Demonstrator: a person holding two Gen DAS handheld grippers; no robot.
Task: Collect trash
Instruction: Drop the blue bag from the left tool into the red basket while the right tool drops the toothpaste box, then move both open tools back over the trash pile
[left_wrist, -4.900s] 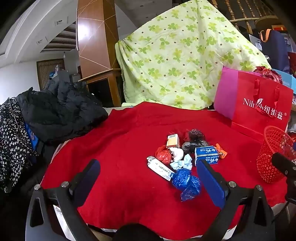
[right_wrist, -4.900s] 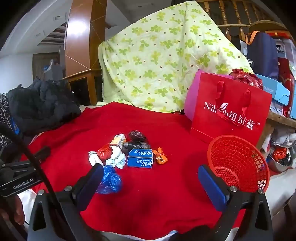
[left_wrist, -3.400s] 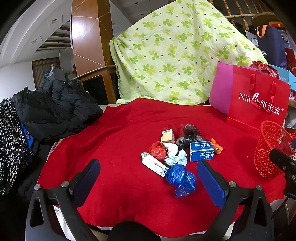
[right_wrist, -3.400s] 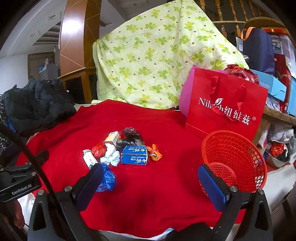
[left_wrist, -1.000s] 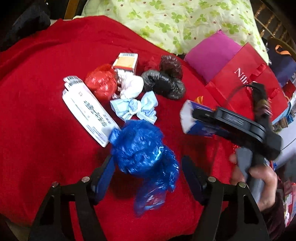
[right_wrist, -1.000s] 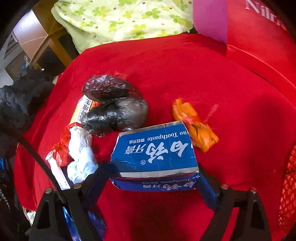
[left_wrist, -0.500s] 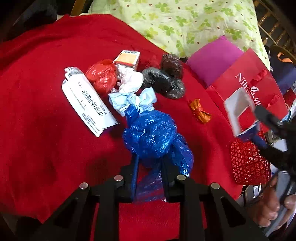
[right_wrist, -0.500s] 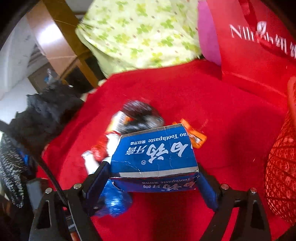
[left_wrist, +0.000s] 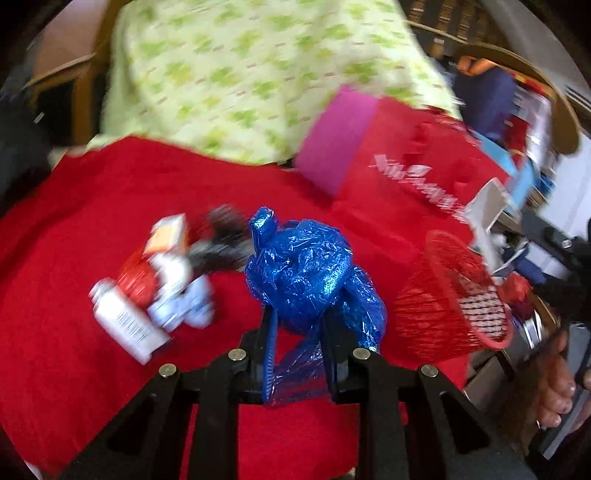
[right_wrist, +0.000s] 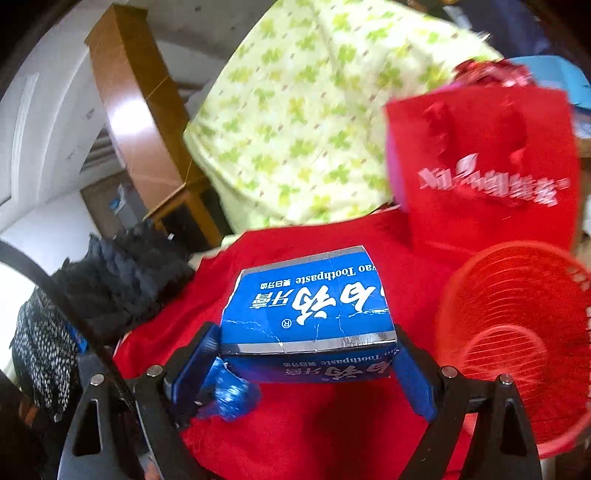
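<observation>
Left gripper (left_wrist: 300, 332) pinched crumpled blue plastic bag (left_wrist: 306, 273), raised above red cloth (left_wrist: 74, 295). Right gripper (right_wrist: 306, 354) clamped blue toothpaste box (right_wrist: 306, 314), lifted near red mesh basket (right_wrist: 517, 332) at right.

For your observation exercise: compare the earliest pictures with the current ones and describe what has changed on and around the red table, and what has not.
Both grippers, open at first, have closed on trash and lifted it. The left gripper pinches the blue plastic bag; the right gripper holds the toothpaste box, now carried toward the red basket. The remaining trash pile, red gift bag and floral quilt stayed put.
</observation>
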